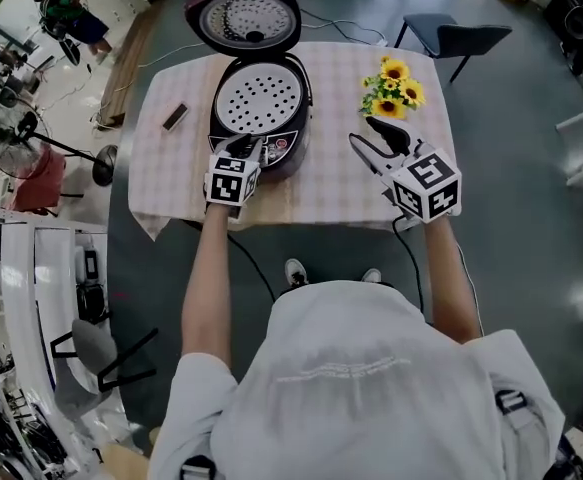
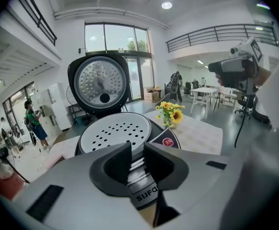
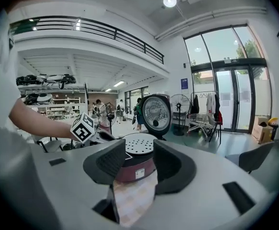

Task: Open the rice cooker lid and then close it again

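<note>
The dark red rice cooker (image 1: 261,118) stands at the middle of the table, its lid (image 1: 243,15) swung fully up at the back. Its perforated inner plate (image 1: 259,98) is exposed. My left gripper (image 1: 248,150) rests at the cooker's front edge. In the left gripper view its jaws (image 2: 137,152) stand a narrow gap apart, and the ribbed silver release button (image 2: 138,172) shows through that gap. Nothing is visibly pinched. My right gripper (image 1: 363,131) hovers open over the tablecloth to the right of the cooker. Between its jaws (image 3: 139,150) there is nothing, and the cooker (image 3: 135,164) lies beyond them.
A bunch of sunflowers (image 1: 393,86) stands at the back right of the checked tablecloth (image 1: 331,193). A small dark bar (image 1: 175,117) lies left of the cooker. A cable runs off behind the lid. A dark chair (image 1: 461,40) stands beyond the table.
</note>
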### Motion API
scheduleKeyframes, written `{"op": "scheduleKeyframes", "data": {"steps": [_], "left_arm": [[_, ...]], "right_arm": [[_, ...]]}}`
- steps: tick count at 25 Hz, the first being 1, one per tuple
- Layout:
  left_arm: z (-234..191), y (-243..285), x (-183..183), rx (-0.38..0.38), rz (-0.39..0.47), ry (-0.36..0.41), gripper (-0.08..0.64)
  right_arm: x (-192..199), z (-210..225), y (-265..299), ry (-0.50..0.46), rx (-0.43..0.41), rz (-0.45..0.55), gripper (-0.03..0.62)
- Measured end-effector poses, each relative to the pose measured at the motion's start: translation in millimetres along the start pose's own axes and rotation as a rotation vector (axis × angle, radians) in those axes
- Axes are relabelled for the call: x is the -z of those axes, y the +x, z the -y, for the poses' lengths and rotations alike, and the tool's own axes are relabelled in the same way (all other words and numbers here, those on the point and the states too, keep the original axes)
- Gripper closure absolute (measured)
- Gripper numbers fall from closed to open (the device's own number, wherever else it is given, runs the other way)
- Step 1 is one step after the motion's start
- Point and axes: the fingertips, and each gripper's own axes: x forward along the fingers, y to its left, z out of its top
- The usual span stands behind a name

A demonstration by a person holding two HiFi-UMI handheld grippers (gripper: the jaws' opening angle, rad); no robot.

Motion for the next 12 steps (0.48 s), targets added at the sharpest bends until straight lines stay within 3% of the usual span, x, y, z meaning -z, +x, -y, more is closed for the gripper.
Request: {"op": "scheduleKeyframes", "data": {"steps": [3,5,12], "left_arm": [[-2,-9,-4,0.051,0.060,-0.182,0.471],[-8,-20,-10,0.028,0.124,-0.267,0.471],[-39,-71,-39,-0.109,0.280,-0.312,0.471]], "right_arm": [[-13,3,-5,-0.023,0.005,0.021,0.400],[-21,5,-8,-0.031,0.004,0.032,0.400],[-39,14,-5,-0.049,-0.003,0.057,0.400]]}}
